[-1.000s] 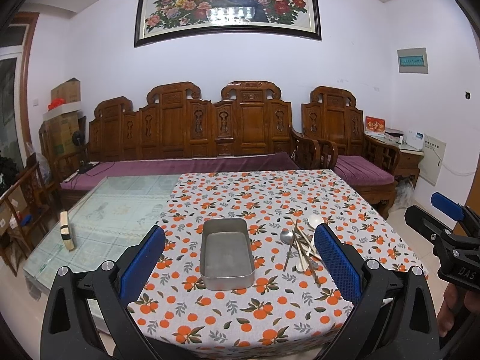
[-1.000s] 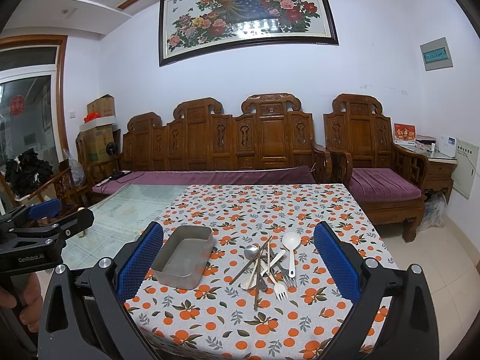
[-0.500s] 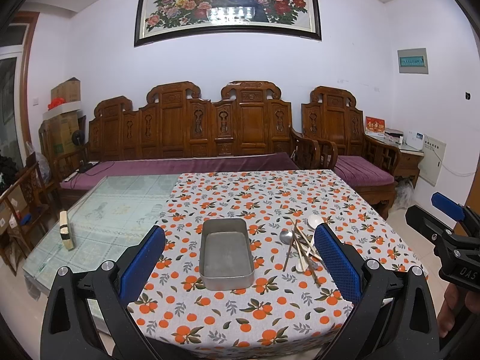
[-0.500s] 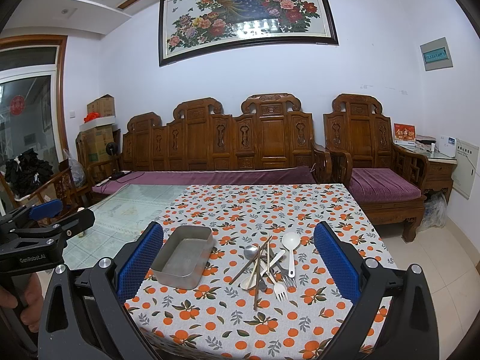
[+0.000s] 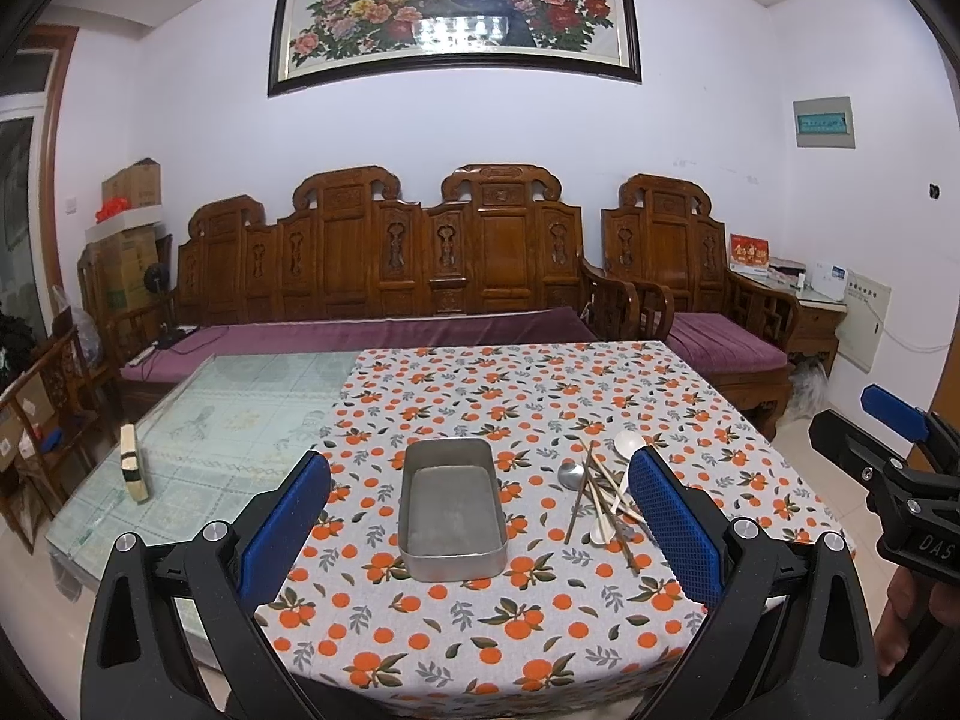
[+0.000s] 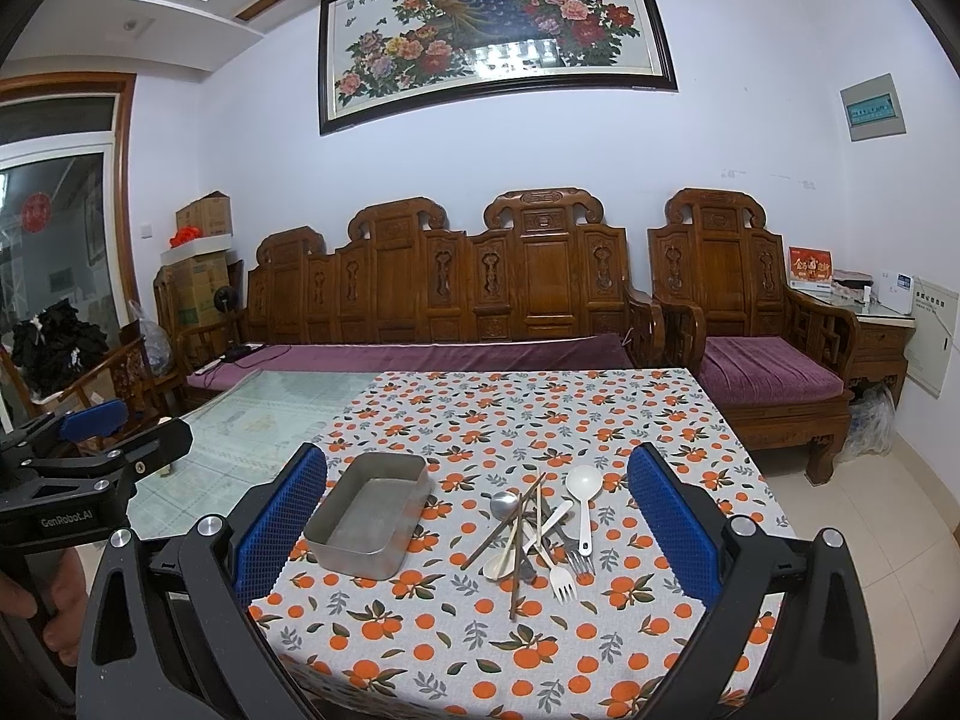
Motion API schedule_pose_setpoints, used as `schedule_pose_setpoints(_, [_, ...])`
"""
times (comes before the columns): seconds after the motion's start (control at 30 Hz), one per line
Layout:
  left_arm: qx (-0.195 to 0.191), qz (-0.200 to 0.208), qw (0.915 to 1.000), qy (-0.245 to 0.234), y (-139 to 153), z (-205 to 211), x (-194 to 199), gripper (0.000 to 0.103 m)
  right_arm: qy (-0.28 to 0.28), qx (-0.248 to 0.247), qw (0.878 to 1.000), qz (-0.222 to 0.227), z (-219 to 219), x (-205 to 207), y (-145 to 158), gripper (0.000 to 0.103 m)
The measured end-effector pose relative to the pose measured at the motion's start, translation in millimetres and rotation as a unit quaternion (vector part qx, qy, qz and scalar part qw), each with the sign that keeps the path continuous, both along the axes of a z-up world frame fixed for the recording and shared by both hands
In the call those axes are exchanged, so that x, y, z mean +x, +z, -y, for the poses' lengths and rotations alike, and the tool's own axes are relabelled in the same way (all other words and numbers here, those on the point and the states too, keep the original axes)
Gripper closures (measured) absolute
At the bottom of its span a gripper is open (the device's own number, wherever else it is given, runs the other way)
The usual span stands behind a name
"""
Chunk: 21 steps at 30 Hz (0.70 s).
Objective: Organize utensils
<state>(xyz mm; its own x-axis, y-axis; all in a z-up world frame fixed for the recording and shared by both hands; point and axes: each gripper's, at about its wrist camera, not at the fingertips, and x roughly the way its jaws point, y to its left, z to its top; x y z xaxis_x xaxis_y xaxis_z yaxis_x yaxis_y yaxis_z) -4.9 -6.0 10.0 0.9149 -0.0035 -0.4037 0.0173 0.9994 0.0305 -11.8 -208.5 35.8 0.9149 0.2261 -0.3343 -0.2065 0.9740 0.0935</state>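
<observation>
Orange-print tablecloth (image 6: 540, 420) carries a metal tray (image 6: 366, 522) with the utensil pile (image 6: 540, 534) just right of it. Left gripper (image 5: 480, 525) and right gripper (image 6: 477, 516) hover spread wide, holding nothing.

White walls; wide framed peacock painting (image 5: 453, 6) at 12 o'clock, glare on its glass. Carved wooden bench (image 5: 384, 276) with purple cushion below it, matching armchair (image 6: 750, 324) at 2 o'clock. Stacked cardboard boxes (image 6: 201, 264) at 10 o'clock beside a glass door (image 6: 54, 252). Pale tiled floor (image 6: 888, 516).
</observation>
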Motion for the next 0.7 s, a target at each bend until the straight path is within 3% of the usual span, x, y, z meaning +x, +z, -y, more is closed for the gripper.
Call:
schedule_pose_setpoints(0.37, [-0.004, -0.007, 1.0, -0.003, -2.6, 5.0, 1.3, 0.007, -0.003, 0.001, 1.0, -0.008, -2.7, 3.7, -2.1, 0.003])
schedule_pose_setpoints(0.7, [-0.019, -0.048, 0.9986, -0.01, -36.7, -2.2, 24.2, 0.007, 0.002, -0.001, 0.999, -0.033, 12.4, 28.1, -32.1, 0.004])
